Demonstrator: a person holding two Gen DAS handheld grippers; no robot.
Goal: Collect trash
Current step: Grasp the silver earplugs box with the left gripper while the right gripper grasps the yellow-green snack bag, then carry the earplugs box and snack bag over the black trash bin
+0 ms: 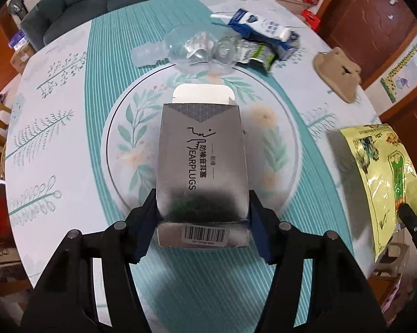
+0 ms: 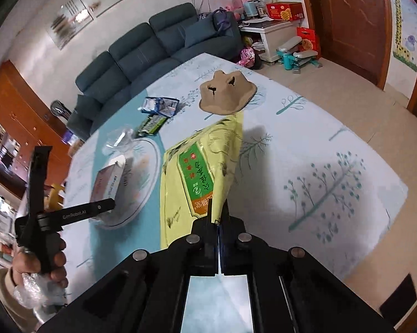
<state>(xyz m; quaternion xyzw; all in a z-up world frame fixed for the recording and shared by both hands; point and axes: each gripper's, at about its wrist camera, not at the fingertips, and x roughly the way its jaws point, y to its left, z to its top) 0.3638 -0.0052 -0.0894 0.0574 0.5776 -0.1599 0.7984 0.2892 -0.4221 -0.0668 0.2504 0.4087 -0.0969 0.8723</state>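
My left gripper is shut on a silver earplugs box and holds it over the round floral plate. The box has its far flap open. In the right wrist view the box sits above the plate with the left gripper on it. My right gripper is shut on the edge of a yellow snack bag, which hangs above the table. That bag shows in the left wrist view at the right.
On the table beyond the plate lie a crushed clear plastic bottle, a blue and white carton, a green wrapper and a brown pulp cup holder. A blue sofa stands behind the table.
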